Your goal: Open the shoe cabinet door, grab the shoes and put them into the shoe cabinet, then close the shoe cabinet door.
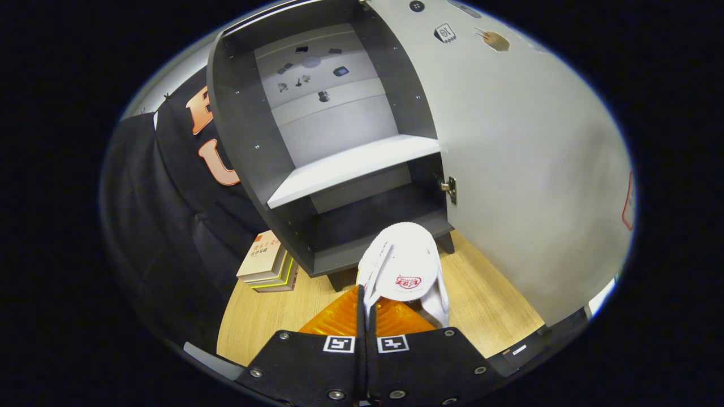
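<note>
Door (pixel 526 169): swung fully open, standing beyond the fingers and to their right; a hinge (pixel 449 189) shows at its inner edge, level with the lower bay.

Cabinet (pixel 243 147): directly ahead of the fingers, interior exposed; one pale shelf (pixel 350 167) divides an upper bay from a lower bay; both bays appear empty of footwear; the lower bay's floor lies just beyond the carried load.

Floor (pixel 486 299): wood, under the cabinet and beneath the fingers.

Books (pixel 268 265): a small stack on the floor, ahead and left of the fingers, just beside the cabinet's left foot.

Slippers (pixel 404 271): white, apparently a pair pressed sole to sole, projecting forward from the fingertips with the toe ends at the threshold of the lower bay; not yet inside.

Gripper (pixel 365 308): fingers drawn nearly together, pinching the slippers at the heel end.

Assessment: door step done; placement in hand; closing outstanding.

Risks: the grip is on one thin edge, so the soft pair may sag or slide apart and one slipper drop short of the bay; a low approach could catch the toes on the front lip; a shallow release would leave heels overhanging and foul the door on closing.
</note>
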Demonstrator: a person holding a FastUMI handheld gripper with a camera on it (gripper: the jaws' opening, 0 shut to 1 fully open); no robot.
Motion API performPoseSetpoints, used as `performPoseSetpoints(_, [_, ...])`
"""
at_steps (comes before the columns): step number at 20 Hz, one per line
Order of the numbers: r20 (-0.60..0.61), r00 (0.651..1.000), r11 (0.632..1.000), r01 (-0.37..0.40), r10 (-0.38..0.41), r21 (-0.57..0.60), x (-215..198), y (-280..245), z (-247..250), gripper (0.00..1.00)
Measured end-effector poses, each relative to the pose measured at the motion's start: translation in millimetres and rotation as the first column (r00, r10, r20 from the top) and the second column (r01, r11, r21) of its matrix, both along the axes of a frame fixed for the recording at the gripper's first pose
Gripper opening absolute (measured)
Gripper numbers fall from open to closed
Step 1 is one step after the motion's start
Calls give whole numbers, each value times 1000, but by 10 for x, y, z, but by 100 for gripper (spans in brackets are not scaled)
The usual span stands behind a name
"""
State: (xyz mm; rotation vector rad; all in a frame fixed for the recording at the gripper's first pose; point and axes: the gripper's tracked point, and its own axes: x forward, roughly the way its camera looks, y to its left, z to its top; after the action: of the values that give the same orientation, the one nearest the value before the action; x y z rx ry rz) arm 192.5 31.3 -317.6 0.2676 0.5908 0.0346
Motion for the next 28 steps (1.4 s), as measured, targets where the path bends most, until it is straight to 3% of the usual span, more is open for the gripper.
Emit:
performPoseSetpoints(7, [86,996,1000,-21,22,-22,342,125,545,0])
performPoseSetpoints(28, [95,977,979,-182,190,-88,2042,375,772,0])
